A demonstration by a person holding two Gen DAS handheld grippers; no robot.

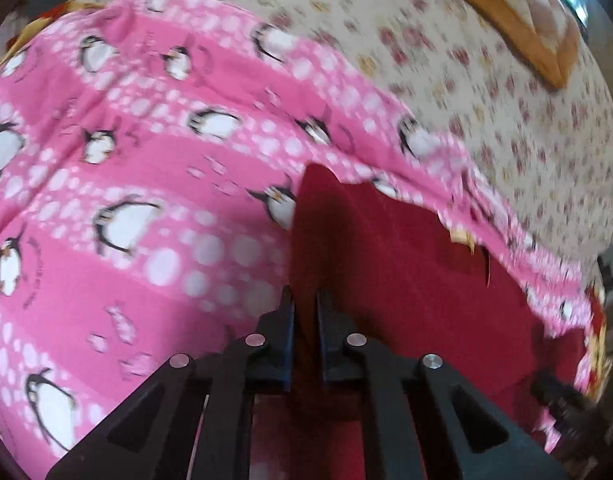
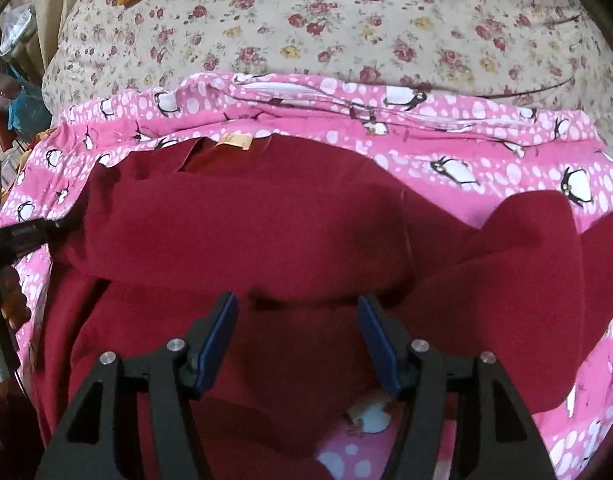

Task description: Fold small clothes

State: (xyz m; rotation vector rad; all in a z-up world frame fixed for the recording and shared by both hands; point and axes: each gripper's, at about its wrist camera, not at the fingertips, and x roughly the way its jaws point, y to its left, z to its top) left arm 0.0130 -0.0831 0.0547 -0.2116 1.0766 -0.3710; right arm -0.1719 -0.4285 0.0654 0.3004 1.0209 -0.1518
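Left gripper (image 1: 305, 304) pinches red garment (image 2: 242, 224) on penguin blanket (image 1: 126, 160).

My left wrist view is smeared with motion blur: the penguin print on the pink blanket (image 1: 118, 184) and the flowers on the floral sheet (image 1: 486, 92) are streaked, so I cannot read fine detail there. The red garment (image 1: 406, 280) runs between the fingers of my left gripper (image 1: 305, 312), and the pinched part is hidden by them. An orange-bordered cloth (image 1: 518, 28) is cut off at the top edge. In the right wrist view, the garment's tan label (image 2: 235, 142) is too small to read. Clutter (image 2: 18, 92) at the left edge is cropped and I cannot tell what it is. The garment's lower part passes out of view under my right gripper (image 2: 298, 336).
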